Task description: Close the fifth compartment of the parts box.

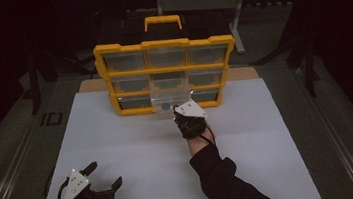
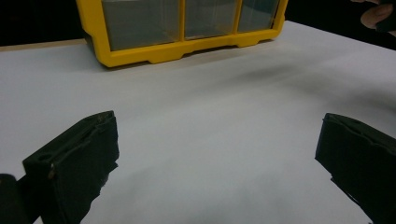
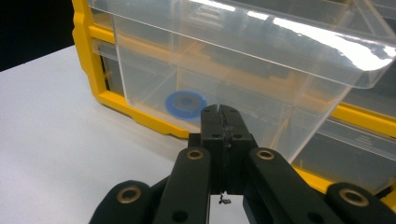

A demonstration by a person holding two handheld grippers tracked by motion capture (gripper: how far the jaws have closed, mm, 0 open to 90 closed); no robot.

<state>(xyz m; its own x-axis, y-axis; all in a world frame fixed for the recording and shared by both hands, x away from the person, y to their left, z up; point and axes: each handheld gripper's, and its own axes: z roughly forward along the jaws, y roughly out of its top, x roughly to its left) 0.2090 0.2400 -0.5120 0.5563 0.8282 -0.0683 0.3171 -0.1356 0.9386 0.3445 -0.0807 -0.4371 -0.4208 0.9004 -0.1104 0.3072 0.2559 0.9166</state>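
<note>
A yellow organizer [image 1: 163, 44] with clear drawers stands upright at the far side of the white board [image 1: 134, 144]. Its bottom middle drawer [image 1: 164, 102] is pulled partway out, and a blue ring [image 3: 187, 101] lies on its floor. My right gripper [image 3: 219, 110] is shut, its tips against the lower front wall of that clear drawer [image 3: 243, 60], with nothing seen between the jaws. From above, the right gripper [image 1: 181, 110] sits just in front of the drawer. My left gripper [image 1: 103, 174] rests open near the board's front left corner; its jaws stand wide apart over bare board [image 2: 217, 140].
The organizer [image 2: 163, 53] has a yellow carry handle [image 1: 162, 22] on top. A grey metal stand [image 1: 235, 17] is behind it. Metal rails [image 1: 7, 179] run along both sides of the table. A hand [image 2: 376, 14] is at the far right in the left gripper view.
</note>
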